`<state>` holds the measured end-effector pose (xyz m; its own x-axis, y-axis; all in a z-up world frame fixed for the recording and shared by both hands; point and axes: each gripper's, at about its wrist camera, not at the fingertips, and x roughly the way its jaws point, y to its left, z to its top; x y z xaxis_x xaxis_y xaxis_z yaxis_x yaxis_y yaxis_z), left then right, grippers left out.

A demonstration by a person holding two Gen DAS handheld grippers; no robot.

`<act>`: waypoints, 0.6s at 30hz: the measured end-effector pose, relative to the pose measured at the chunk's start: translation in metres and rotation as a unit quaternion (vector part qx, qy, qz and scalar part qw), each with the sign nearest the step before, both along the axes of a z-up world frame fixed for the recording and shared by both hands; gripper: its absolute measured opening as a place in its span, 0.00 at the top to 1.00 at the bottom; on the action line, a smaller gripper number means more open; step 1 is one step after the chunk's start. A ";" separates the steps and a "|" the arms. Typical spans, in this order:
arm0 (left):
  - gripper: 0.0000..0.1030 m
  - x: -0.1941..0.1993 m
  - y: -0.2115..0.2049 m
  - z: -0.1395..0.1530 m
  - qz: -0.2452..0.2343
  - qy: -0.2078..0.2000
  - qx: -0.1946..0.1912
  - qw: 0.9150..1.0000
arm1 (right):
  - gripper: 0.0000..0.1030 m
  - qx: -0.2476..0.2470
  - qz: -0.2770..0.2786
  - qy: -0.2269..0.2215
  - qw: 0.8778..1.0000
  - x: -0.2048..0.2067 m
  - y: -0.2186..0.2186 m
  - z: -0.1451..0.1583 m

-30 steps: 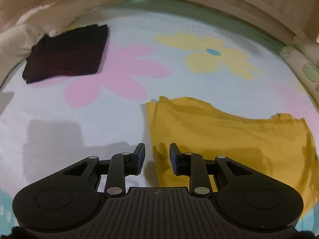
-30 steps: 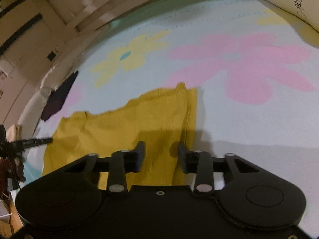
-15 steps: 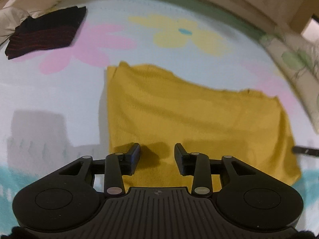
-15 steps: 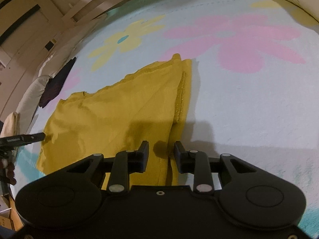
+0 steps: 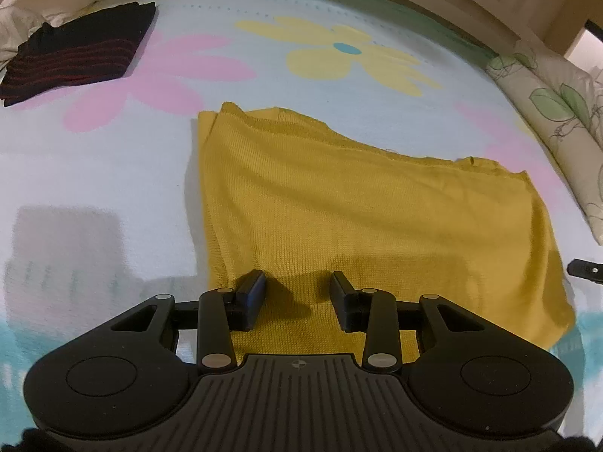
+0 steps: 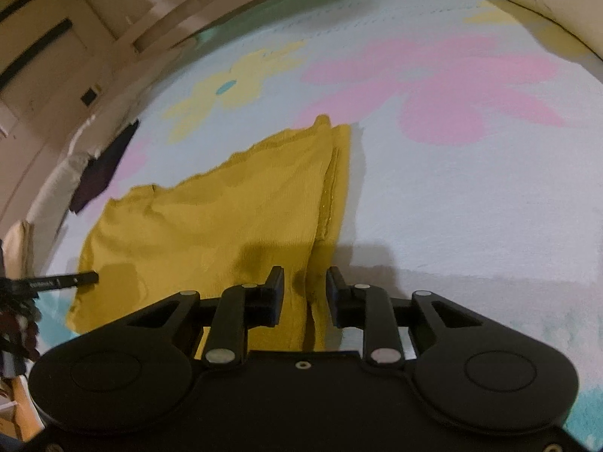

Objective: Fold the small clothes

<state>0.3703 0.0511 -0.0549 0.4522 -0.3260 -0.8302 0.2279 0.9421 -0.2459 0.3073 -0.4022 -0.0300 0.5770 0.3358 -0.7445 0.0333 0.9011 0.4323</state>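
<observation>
The yellow knit garment [image 5: 358, 226] lies flat on the flowered bedsheet [image 5: 94, 188], folded into a rough rectangle with doubled layers along one side edge. The left claw [image 5: 297, 293] hangs over its near edge, fingers parted — nothing pinched. The right claw [image 6: 304, 293] straddles the layered edge, jaws closing, not yet pressing. A dark striped garment [image 5: 79, 52] sits folded well apart.
</observation>
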 end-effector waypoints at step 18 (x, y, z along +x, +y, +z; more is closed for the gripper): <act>0.64 0.001 0.003 -0.001 -0.001 0.005 -0.012 1.000 | 0.63 0.041 0.014 0.037 0.998 -0.008 0.002 -0.010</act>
